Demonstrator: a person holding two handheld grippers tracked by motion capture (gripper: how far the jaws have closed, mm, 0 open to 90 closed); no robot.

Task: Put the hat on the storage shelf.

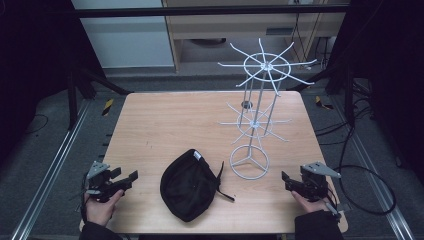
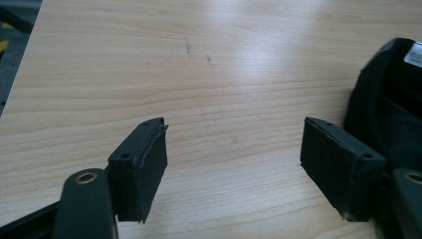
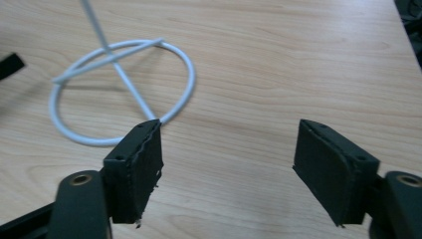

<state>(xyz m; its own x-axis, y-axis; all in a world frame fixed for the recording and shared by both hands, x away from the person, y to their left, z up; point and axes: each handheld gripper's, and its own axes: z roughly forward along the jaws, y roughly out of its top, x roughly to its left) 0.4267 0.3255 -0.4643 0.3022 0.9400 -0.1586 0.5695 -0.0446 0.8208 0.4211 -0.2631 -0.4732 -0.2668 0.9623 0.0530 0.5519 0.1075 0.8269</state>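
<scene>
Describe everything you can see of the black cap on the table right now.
The black cap lies near the table's front edge, between the two grippers, touched by neither. It looks like soft dark fabric, turned underside up so the hollow shows, with a small white label inside near its far rim. A black strap trails from its right side toward the white wire rack's ring base.

A wooden table (image 1: 165, 120) with a light top holds two things. A black cap (image 1: 189, 184) lies near the front edge, about in the middle — its strap (image 1: 220, 177) sticks out to the right. Just beside it, toward the right edge, stands a white wire rack (image 1: 256, 115) — its round foot (image 3: 119, 89) sits flat on the wood.
</scene>
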